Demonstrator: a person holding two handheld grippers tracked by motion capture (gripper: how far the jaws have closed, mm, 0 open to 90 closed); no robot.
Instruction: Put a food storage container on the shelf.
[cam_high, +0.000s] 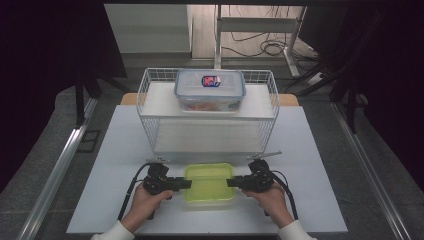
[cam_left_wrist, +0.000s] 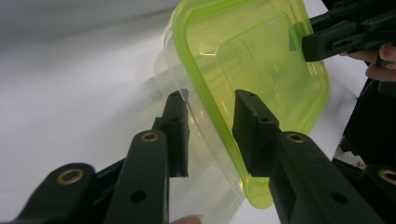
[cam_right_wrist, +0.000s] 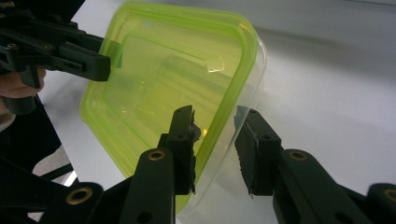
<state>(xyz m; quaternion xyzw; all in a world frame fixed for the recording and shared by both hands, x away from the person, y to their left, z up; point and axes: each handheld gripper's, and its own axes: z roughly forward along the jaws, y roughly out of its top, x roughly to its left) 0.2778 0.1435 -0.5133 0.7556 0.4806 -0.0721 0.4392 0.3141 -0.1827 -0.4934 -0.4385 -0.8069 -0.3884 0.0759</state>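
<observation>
Green-lidded container (cam_high: 208, 183), lengthwise left-right, lid-up

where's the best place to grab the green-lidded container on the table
Take the green-lidded container by its two short ends, one hand-held gripper from each side, jaws straddling the lid rim and the clear wall. It lies flat and wide, and the protruding rim offers an edge to clamp.

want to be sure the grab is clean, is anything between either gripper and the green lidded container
Nothing visible is in the way. The left gripper and the right gripper each straddle an end rim of the green-lidded container, one jaw over the lid, one at the clear wall. Whether the pads already press, I cannot tell.
</observation>
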